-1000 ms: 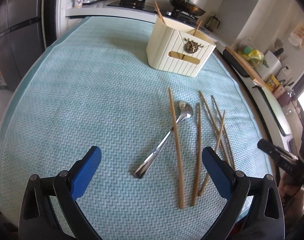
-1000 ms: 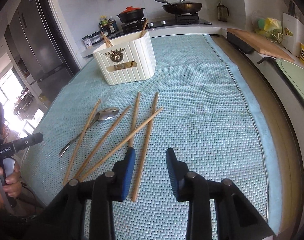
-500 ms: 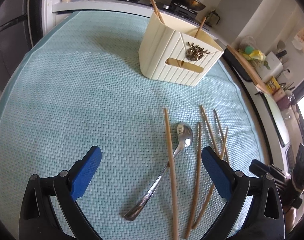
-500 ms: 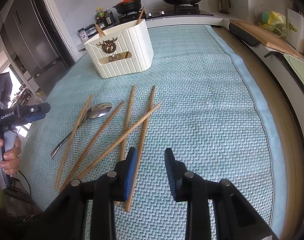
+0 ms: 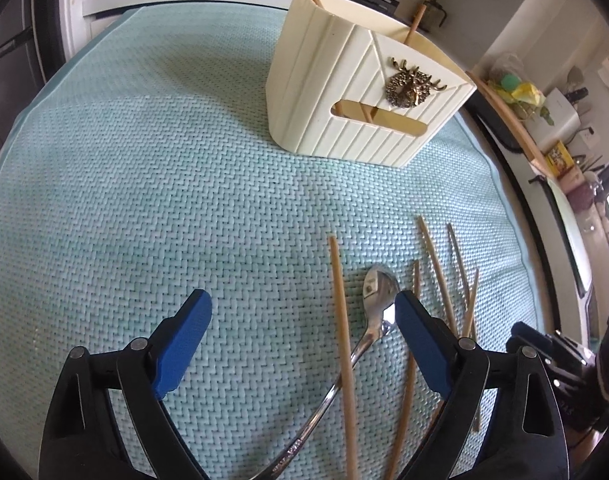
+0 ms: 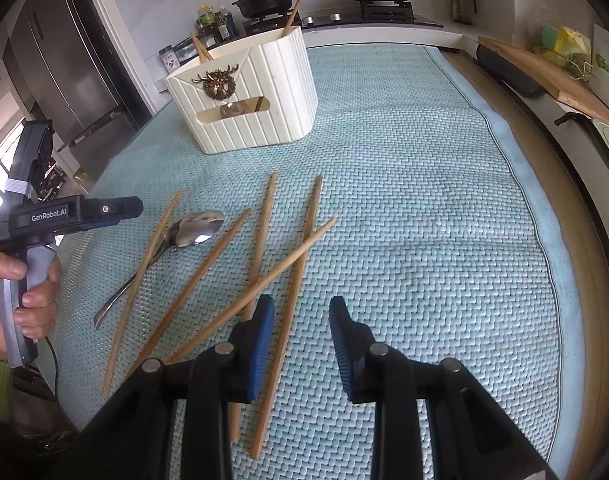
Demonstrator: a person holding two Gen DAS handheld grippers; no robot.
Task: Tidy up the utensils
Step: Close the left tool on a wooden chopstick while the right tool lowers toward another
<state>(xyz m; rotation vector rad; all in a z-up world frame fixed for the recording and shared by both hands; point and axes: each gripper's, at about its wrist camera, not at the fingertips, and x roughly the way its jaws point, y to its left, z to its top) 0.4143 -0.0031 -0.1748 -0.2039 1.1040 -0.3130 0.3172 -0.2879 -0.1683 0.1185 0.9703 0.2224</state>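
Hovering over the teal woven mat (image 5: 152, 184), my left tongs (image 5: 302, 304) stand wide, their jaws having just eased inward a little, with nothing pressed between the blue pads. One bamboo chopstick (image 5: 342, 340) and the steel spoon (image 5: 374, 304) lie in the gap, nearer the right-hand pad; that pad covers part of the spoon's neck, and I cannot tell whether it touches. Four more chopsticks (image 6: 292, 272) fan out beside them, some crossing. My right tongs (image 6: 300, 312) are set narrow and empty, their left pad sitting over the near ends of two chopsticks, while one chopstick runs under the gap.

Beyond the loose pieces stands the cream ribbed holder (image 6: 260, 104), upright, well apart from them, with chopsticks already poking out of it. Left of my left tongs the mat is bare right out to its curved edge. On the right view a broad open stretch reaches the mat's hemmed border (image 6: 516, 168) and the counter's rim.
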